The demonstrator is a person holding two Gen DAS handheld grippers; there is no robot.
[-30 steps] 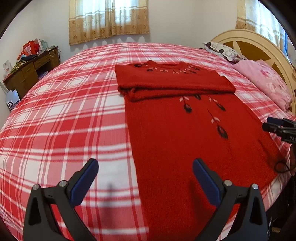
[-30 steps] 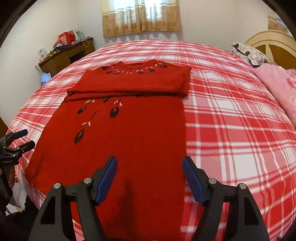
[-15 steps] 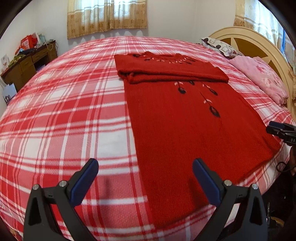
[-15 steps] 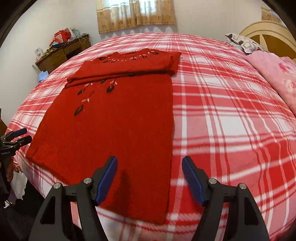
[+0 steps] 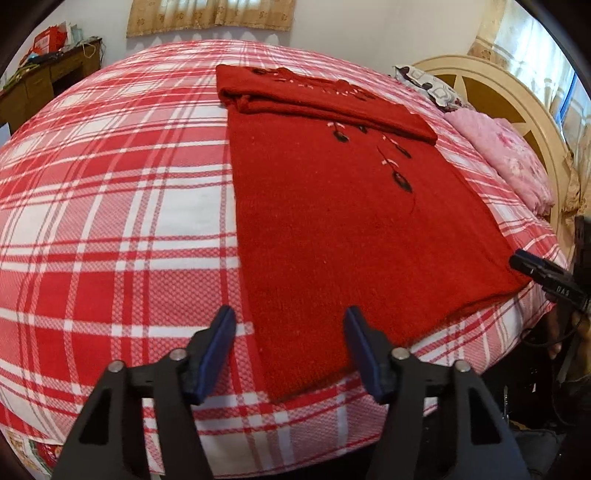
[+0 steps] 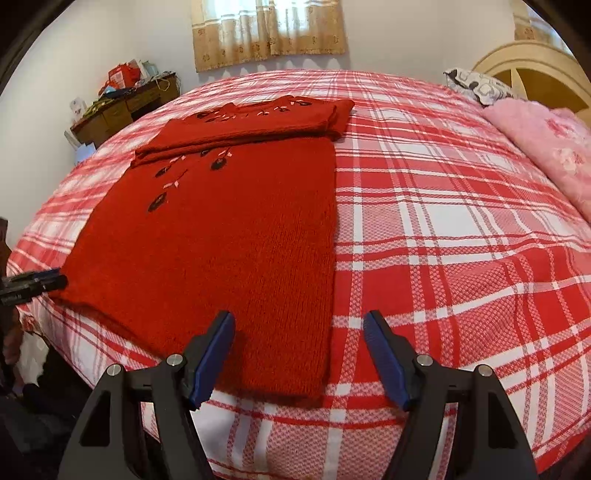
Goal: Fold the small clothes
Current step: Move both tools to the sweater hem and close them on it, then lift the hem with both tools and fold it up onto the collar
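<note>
— On the plaid bed cover (image 5: 122,206), what is lying there?

— A red sweater (image 5: 332,229) is lying flat across the red-and-white checks; its far end is sitting folded over on itself, with dark embroidered flowers showing just below the fold; its hem is reaching the near edge of the bed.

— And the left gripper (image 5: 290,349)?

— It is hovering above the sweater's near left corner; its blue-padded jaws have just been closing, yet they are standing apart with the corner showing in the gap between them; the pads are not pressing on the knit.

— The right gripper (image 6: 299,356)?

— It is hanging over the opposite near corner; its jaws are standing apart as well, framing the sweater's side edge and some bare plaid; nothing is clamped.

— Anything else nearby?

— A pink blanket (image 6: 546,147) is lying by the cream headboard (image 5: 491,99); a patterned pillow (image 6: 476,86) is sitting beside it; a cluttered wooden desk (image 6: 122,107) is standing against the far wall, under a curtained window (image 6: 269,33).
</note>
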